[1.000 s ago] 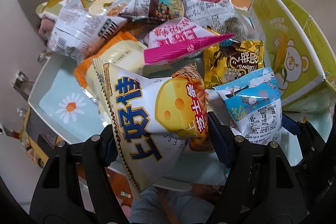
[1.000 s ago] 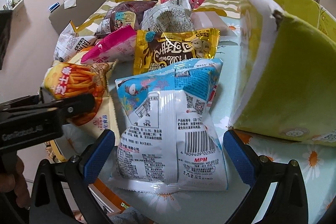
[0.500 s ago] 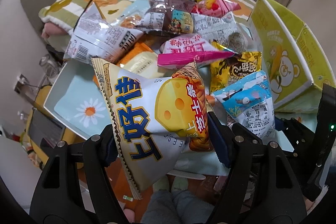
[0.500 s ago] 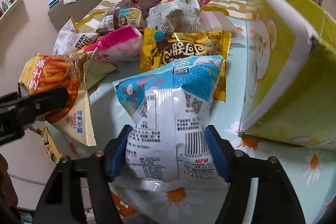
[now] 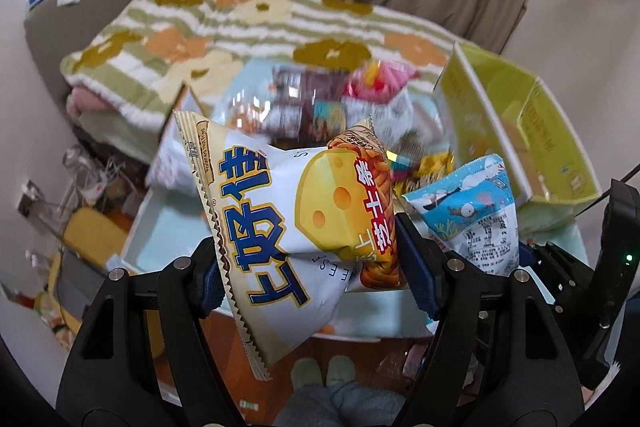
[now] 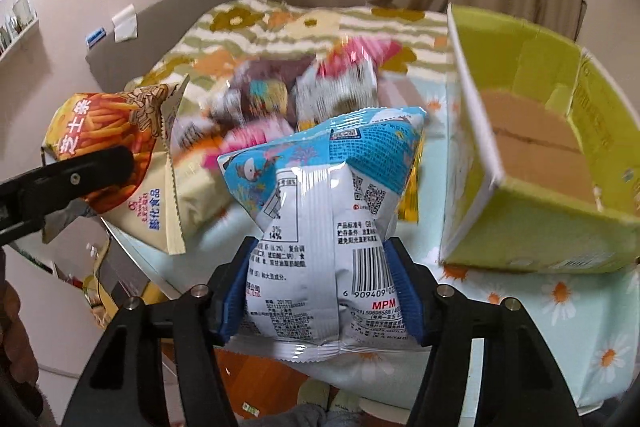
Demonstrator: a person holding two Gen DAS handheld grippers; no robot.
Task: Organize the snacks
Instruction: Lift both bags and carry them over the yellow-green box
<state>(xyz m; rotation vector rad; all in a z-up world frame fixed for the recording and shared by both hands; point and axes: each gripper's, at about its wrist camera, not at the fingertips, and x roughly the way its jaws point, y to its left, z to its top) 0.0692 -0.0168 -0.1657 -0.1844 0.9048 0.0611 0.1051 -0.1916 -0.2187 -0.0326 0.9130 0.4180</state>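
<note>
A white and yellow cheese snack bag [image 5: 272, 227] hangs above the table's near edge, and my left gripper [image 5: 314, 267] is shut on its lower part. The same bag [image 6: 120, 131] shows at the left of the right wrist view, with a black left finger [image 6: 72, 179] across it. My right gripper [image 6: 320, 291] is shut on a blue and white snack bag [image 6: 320, 195], its blue pads pressing both sides, and the bag is lifted off the table. That blue bag [image 5: 468, 211] also appears just right of the cheese bag.
A blurred pile of several snack bags [image 6: 280, 95] lies on the daisy-print table [image 6: 560, 299]. An open yellow-green cardboard box [image 6: 540, 227] stands at the right, its inside showing. Behind the table lies a flowered blanket [image 5: 200, 39]. Feet and the floor show below.
My right gripper closed on the blue bag and lifted it from the table. My left gripper rose with the cheese bag, so the pile and box now look farther below.
</note>
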